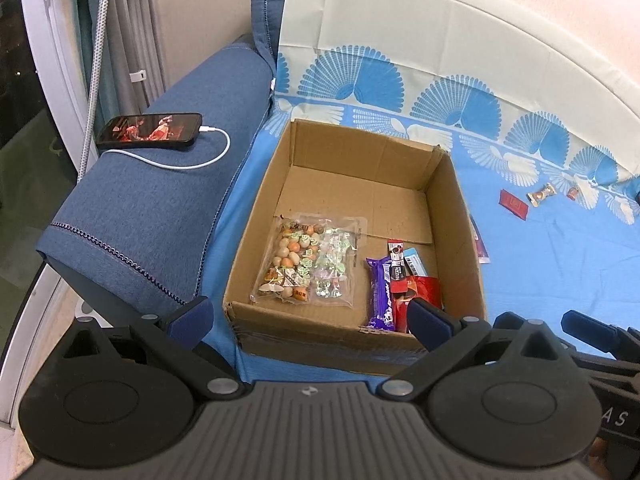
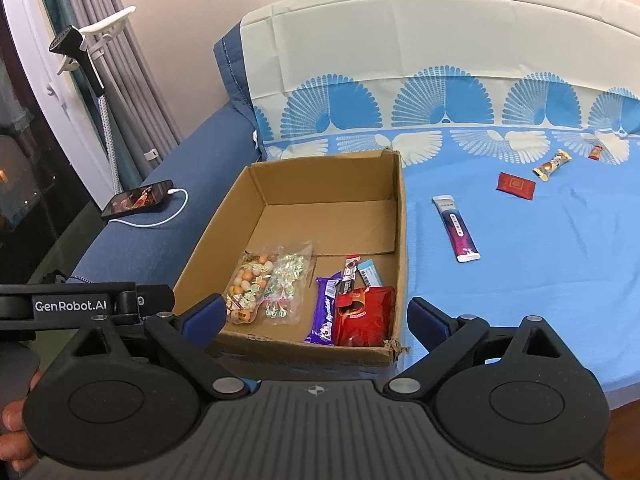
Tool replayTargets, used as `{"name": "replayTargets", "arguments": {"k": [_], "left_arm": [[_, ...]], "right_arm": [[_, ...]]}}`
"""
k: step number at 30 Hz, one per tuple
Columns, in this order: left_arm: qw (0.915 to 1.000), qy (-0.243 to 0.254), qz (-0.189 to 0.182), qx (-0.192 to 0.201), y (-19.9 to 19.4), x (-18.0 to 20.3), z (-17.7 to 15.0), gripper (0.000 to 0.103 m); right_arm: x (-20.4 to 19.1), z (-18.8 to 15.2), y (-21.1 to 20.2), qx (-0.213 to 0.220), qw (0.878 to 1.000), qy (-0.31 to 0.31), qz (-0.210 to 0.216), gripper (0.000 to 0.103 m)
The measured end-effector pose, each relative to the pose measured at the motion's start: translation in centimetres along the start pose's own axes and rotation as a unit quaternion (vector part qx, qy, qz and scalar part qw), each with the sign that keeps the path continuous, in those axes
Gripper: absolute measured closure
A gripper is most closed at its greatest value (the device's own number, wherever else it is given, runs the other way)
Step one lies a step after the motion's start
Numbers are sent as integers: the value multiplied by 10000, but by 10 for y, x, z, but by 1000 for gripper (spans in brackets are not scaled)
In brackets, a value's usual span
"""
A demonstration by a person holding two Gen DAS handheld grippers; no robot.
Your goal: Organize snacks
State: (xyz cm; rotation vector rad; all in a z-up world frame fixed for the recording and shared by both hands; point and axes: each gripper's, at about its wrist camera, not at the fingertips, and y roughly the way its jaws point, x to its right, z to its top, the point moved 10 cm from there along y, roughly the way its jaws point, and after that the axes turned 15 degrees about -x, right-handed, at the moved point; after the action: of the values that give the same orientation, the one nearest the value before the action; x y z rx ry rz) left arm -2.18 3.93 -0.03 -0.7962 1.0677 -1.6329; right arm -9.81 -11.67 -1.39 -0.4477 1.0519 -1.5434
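An open cardboard box (image 1: 448, 196) (image 2: 401, 216) stands on the blue sheet. Inside lie two clear candy bags (image 1: 288, 264) (image 2: 260, 284), a purple chocolate bar (image 1: 380, 292) (image 2: 325, 312), a red packet (image 1: 420, 288) (image 2: 362, 316) and small bars (image 2: 360, 270). Loose on the sheet to the right are a long purple-and-white stick pack (image 2: 456, 226), a flat red packet (image 2: 516, 186) (image 1: 514, 202), a gold-wrapped sweet (image 2: 552, 165) (image 1: 541, 193) and a small red sweet (image 2: 595, 153). My left gripper (image 1: 310, 318) and right gripper (image 2: 316, 316) hover open over the box's near edge, both empty.
A phone (image 1: 150, 130) (image 2: 138, 198) with a lit screen and white cable lies on the blue sofa arm at left. Curtains and a garment steamer (image 2: 74, 46) stand further left. A hand (image 2: 16, 436) shows at the lower left of the right wrist view.
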Motion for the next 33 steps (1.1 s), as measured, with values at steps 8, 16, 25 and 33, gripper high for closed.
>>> {"name": "replayTargets", "arguments": {"k": [8,16,25,33], "left_arm": [[9999,91,51,-103,1,17,9,0],[9991,370,49,-200,7,60,24,0],[9959,806,-38,-418,27,130,42,0],[9904,1043,-185,-888,63,197,59,0]], "right_arm": [[24,7,-7,160,9995,275,14,5],[91,7,-23,351,9957,817,-266,5],[170,10,-34,554,9881,1255,-701,5],[240,9,-30,485,9823,1493,-1026,4]]}}
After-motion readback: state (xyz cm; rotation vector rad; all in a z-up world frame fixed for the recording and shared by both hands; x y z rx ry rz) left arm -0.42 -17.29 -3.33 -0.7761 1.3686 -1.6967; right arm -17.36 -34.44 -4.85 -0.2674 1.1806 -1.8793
